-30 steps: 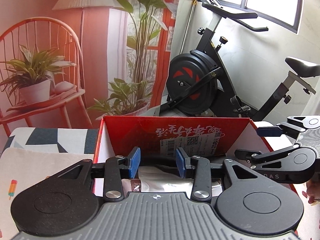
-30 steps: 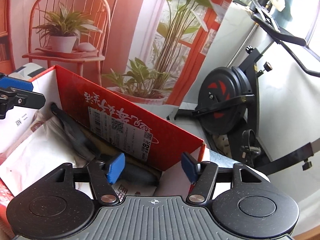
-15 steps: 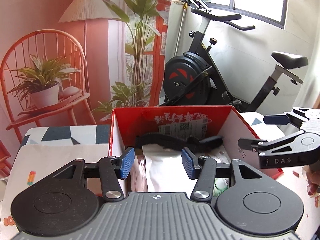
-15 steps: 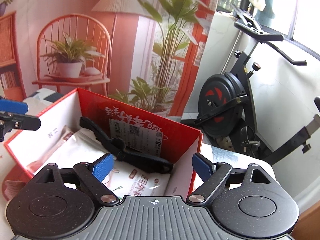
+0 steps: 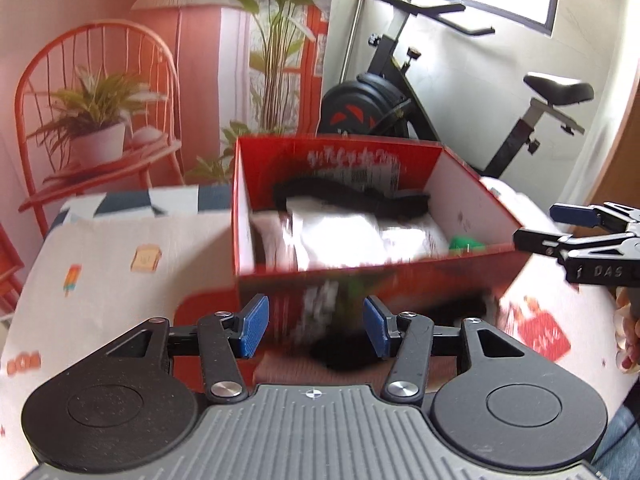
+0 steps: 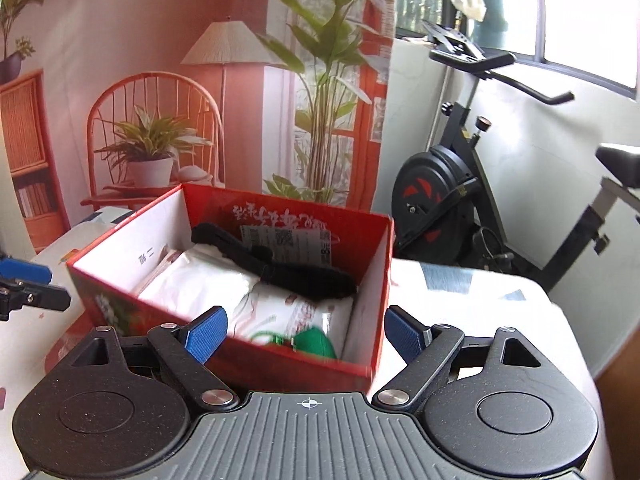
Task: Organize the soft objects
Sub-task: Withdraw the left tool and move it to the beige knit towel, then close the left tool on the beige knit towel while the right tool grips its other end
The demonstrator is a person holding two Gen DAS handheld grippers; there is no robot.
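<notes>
Two grippers: both have drawn back from the red box (image 5: 360,276) since a second ago, when each stood over its inside; now the whole box shows in both wrist views.
Left gripper (image 5: 316,330): pads apart, nothing between them; its jaws have just been opening. It hangs over the table in front of the box's near wall.
Right gripper (image 6: 306,338): pads spread wide, empty; its jaws have just been opening too. It sits off the box's near right corner.
Black soft item (image 6: 276,266): lies slack across the back of the box, on top of the white soft packs (image 6: 208,288).
Green item (image 6: 314,342): in the near right corner of the box; too blurred to name.
Task reading: the black piece appears delivered and released; both hands are free for another item.
Still outside: a dark item (image 5: 340,354) on the tablecloth (image 5: 120,280) before the box, blurred.
Writing: "DAS" on the right gripper's arm; red characters and a barcode label on the box's back wall, unreadable.
</notes>
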